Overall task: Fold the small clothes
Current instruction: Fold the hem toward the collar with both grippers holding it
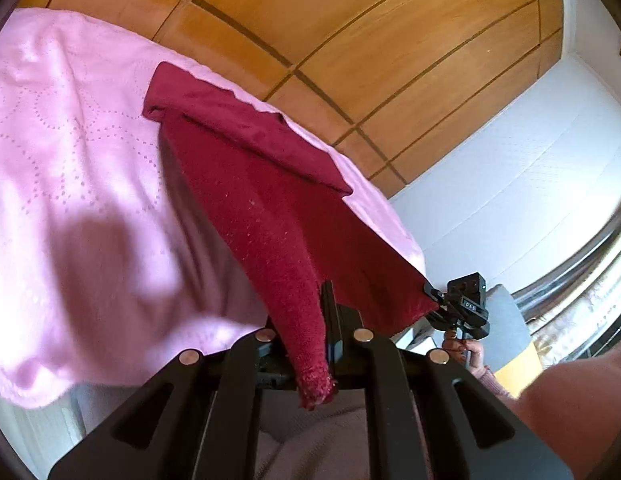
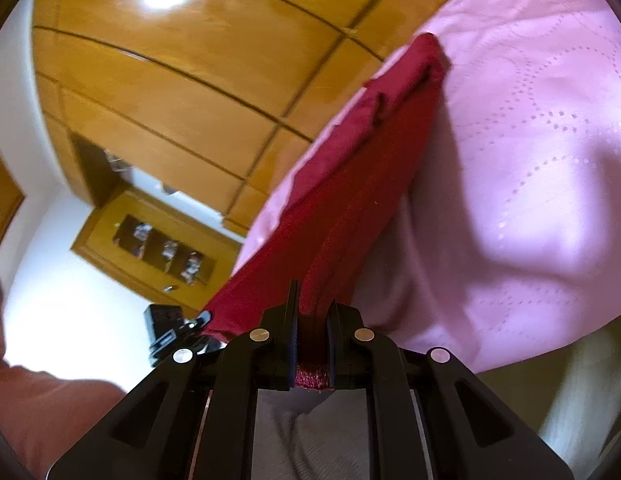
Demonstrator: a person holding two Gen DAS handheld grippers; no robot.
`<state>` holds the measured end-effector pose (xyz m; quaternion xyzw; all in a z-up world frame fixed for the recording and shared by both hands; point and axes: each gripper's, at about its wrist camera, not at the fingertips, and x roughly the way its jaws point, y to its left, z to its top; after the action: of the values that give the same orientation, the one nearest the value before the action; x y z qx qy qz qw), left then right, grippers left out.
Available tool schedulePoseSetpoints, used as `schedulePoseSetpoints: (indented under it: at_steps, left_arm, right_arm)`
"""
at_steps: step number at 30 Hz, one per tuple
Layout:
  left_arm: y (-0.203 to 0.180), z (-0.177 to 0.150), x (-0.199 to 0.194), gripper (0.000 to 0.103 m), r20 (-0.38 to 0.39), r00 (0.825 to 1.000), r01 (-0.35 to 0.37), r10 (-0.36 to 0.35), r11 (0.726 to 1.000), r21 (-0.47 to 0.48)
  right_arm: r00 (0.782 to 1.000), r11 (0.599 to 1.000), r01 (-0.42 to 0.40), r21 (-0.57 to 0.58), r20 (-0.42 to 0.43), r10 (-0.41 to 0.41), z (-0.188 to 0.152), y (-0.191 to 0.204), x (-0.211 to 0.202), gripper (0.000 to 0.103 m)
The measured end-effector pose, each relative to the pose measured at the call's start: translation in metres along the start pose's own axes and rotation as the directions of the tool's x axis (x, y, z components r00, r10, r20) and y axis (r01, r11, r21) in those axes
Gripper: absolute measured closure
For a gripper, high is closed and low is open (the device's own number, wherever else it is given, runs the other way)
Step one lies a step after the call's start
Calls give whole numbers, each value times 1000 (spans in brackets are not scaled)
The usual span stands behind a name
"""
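Observation:
A dark red garment (image 1: pixel 262 176) lies partly on the pink bedspread (image 1: pixel 62 128), its far end folded over near the bed's edge. My left gripper (image 1: pixel 322 320) is shut on one near corner of the cloth, which bunches between the fingers and hangs out behind them. The other near corner stretches right to my right gripper (image 1: pixel 432 294), seen small and clamped on it. In the right wrist view the red garment (image 2: pixel 370 168) runs from the bed into my right gripper (image 2: pixel 312 320), shut on its hem. The left gripper (image 2: pixel 202 318) shows at the cloth's left corner.
Wooden wardrobe doors (image 1: pixel 350 40) rise behind the bed. A white wall (image 1: pixel 510 180) and a metal rail (image 1: pixel 590 264) lie to the right. A person's hand (image 1: pixel 466 354) holds the right gripper. A wooden shelf unit with small items (image 2: pixel 162 252) stands beyond the bed.

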<state>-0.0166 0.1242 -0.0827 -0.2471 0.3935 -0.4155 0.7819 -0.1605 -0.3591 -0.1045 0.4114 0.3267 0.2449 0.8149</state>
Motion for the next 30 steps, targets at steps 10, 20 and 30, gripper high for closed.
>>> schedulePoseSetpoints:
  at_steps: [10,20,30]
  left_arm:
    - [-1,-29,-59,96,64,995,83,-74,986,-143]
    - [14,55,-23,96,90,993,78,-74,996,-42]
    - [68,146,46,96,69,996,-41,48,994,-104]
  right_arm:
    - [983,984,-178,-27,46,179,-30,27,-47,93]
    - [970,977,-212,23,125,208,68,6,3,93]
    - [993,978,-75,193,103,55,162,-40,70,93]
